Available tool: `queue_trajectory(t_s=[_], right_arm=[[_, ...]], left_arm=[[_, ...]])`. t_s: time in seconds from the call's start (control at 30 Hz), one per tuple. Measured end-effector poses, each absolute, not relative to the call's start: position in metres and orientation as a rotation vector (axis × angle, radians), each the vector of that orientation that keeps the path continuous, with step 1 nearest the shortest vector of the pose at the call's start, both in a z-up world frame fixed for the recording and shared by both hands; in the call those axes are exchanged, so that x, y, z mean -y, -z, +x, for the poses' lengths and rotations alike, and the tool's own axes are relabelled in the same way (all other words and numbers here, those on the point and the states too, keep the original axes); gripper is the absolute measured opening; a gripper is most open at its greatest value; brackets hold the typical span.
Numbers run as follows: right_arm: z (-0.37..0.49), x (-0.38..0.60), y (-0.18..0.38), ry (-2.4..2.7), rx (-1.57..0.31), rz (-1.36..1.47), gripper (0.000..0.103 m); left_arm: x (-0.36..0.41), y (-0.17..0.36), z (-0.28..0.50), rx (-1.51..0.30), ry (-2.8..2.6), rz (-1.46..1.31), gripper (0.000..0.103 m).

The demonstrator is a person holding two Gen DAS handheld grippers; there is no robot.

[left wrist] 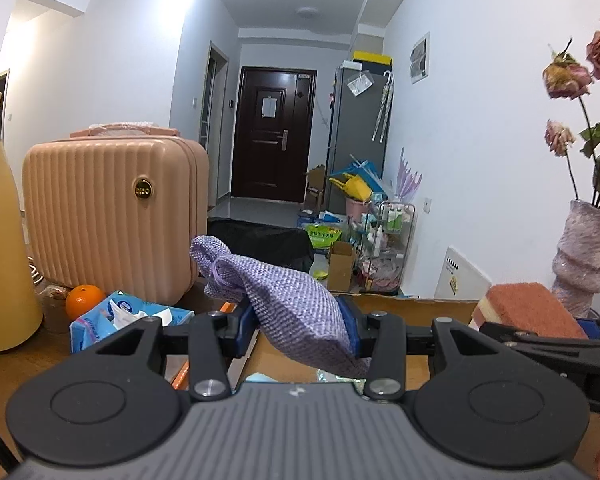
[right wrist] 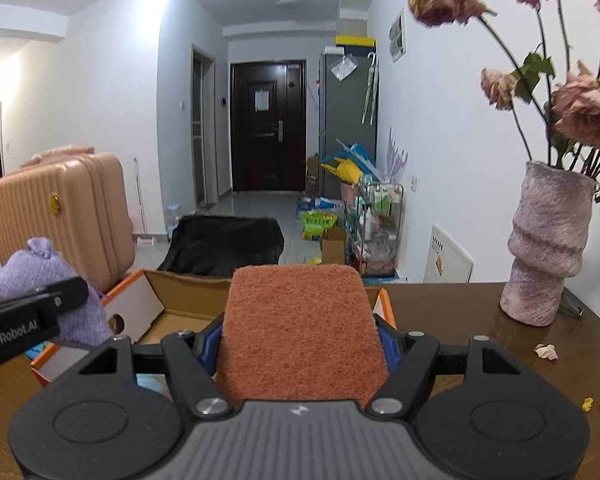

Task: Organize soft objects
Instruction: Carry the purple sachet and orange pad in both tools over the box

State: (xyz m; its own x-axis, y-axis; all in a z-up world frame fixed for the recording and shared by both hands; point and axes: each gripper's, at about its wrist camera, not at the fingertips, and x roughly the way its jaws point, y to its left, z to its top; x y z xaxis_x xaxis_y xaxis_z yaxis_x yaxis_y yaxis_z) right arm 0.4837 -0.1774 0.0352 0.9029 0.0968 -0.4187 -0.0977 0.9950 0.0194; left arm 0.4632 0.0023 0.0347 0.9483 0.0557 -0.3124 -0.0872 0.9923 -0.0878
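My left gripper [left wrist: 300, 330] is shut on a purple knitted cloth [left wrist: 276, 292], held above an open cardboard box [left wrist: 416, 308]. The cloth also shows at the left of the right wrist view [right wrist: 40, 280]. My right gripper [right wrist: 300, 344] is shut on a reddish-brown sponge [right wrist: 296, 332], held over the same box [right wrist: 180, 300]. The sponge, with its yellow underside, also shows at the right of the left wrist view [left wrist: 528, 308]. Both grippers hang side by side over the box.
A pink suitcase [left wrist: 112, 216], an orange [left wrist: 85, 298] and a blue tissue pack [left wrist: 128, 316] sit at the left on the wooden table [right wrist: 500, 364]. A yellow jug [left wrist: 0, 260] stands far left. A vase of dried roses [right wrist: 548, 248] stands at the right.
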Motion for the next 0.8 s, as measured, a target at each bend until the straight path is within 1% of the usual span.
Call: queue_trajectory(t_s=[0.43, 0.8], right_arm=[[0.511, 0.163, 0.0, -0.103, -0.499, -0.033, 0.071], [0.513, 0.159, 0.019, -0.048, -0.503, -0.042, 0.071]], left_arm=[[0.001, -0.007, 0.513, -0.426, -0.095, -0.054, 0.044], [-0.005, 0.006, 0.528, -0.493, -0.077, -0.083, 0.044]])
